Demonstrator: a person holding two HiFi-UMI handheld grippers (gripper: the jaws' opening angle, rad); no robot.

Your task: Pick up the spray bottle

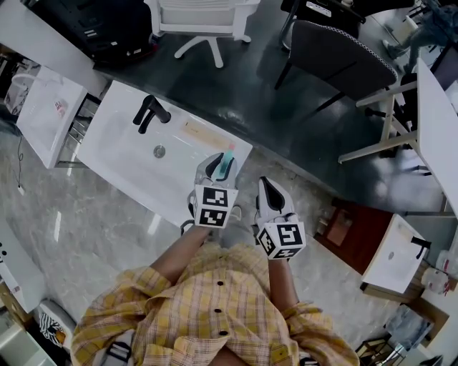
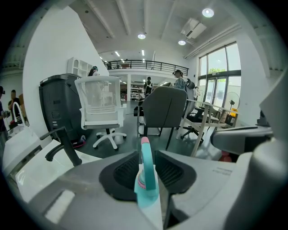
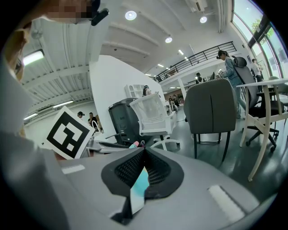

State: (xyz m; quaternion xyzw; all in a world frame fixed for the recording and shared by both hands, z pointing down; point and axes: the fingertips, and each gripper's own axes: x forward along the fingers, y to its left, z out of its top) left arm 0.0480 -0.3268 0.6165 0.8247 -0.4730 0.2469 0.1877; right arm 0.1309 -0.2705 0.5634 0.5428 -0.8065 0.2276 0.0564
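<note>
The spray bottle has a teal head with a pink tip and stands at the near right corner of a white sink counter. My left gripper reaches over that corner. In the left gripper view the bottle's head rises upright between the two dark pads, with the jaws spread around it and a thin gap on the right side. My right gripper hangs just right of it, off the counter, its jaws together at the tips. In the right gripper view a pale teal sliver shows in the slit; I cannot tell what it is.
A black faucet and a drain sit on the counter. Beyond it stand a white office chair and a dark chair. A white table is at the right, and a second small basin at the lower right.
</note>
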